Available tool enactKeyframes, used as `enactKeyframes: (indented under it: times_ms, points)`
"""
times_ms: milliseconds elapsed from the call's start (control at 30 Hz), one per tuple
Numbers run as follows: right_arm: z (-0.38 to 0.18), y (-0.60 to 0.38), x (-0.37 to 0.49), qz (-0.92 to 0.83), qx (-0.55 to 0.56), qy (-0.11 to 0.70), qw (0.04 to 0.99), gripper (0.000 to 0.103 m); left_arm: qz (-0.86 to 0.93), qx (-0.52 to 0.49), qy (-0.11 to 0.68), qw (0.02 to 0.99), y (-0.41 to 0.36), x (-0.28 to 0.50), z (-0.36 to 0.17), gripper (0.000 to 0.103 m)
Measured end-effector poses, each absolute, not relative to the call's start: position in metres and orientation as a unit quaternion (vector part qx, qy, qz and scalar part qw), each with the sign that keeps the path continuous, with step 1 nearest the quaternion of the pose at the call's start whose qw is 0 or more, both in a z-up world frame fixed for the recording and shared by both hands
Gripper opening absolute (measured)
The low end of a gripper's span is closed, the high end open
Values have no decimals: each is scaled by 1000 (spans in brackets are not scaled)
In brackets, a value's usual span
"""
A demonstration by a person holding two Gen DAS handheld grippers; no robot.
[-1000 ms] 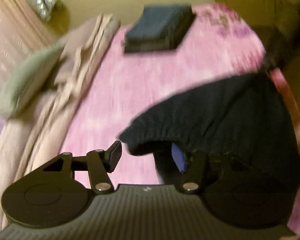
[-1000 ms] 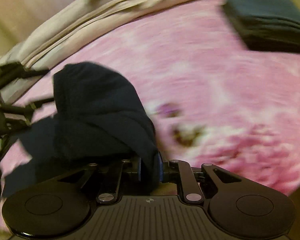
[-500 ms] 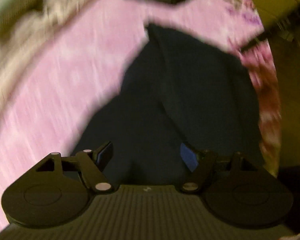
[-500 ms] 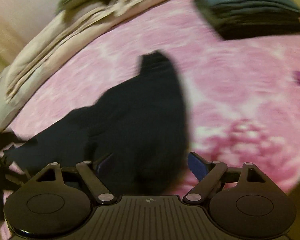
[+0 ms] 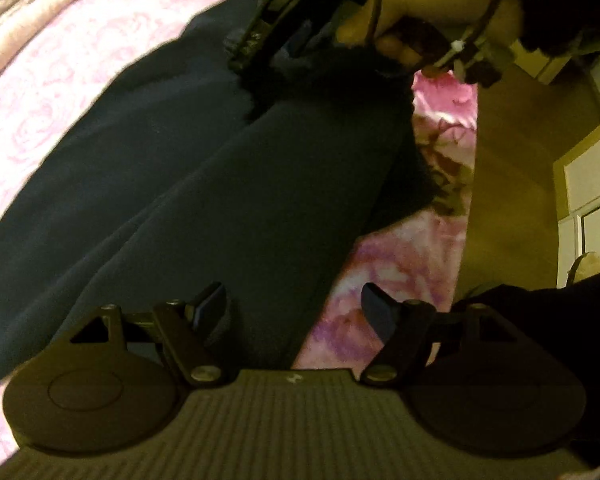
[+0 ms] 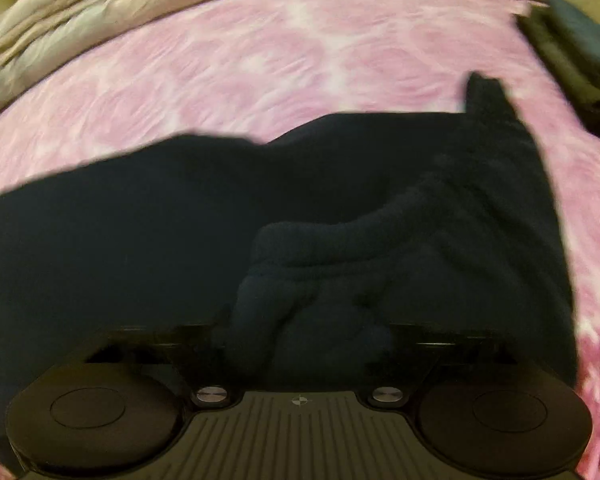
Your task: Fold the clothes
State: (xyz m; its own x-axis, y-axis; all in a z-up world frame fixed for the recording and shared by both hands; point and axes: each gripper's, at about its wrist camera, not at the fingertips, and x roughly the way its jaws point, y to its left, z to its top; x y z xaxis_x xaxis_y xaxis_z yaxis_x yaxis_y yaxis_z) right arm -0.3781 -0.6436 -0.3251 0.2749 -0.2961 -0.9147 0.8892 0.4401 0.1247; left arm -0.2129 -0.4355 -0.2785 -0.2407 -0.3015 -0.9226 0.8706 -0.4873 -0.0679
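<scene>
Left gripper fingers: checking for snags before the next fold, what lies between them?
In the left wrist view, the gap between the left gripper fingers holds the dark garment's edge and bare pink bedspread; neither finger touches either.

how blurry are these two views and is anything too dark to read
Left wrist view: fairly sharp near the left gripper, warm dim light, fisheye bending the pink bedspread. Right wrist view: motion-smeared throughout; the dark garment is a near-black mass hiding the right gripper fingertips as its jaws close, bunched fabric between them.
</scene>
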Motion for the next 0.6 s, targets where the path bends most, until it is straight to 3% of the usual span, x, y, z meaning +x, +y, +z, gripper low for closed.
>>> enactKeyframes:
  times_ms: [33, 100, 400, 600]
  points:
    - [-318, -646, -391, -415, 363, 422, 720, 10, -729, 460, 301, 409, -434, -211, -272, 71]
    - [-298, -643, -420, -432, 396, 380, 716, 9, -735, 447, 291, 419, -433, -208, -259, 71]
    - [-206, -627, -566, -552, 389, 273, 685, 8, -781, 402, 241, 413, -477, -241, -214, 71]
    - [-212, -643, -662, -603, 435, 241, 624, 8, -798, 372, 235, 412, -553, -292, -196, 76]
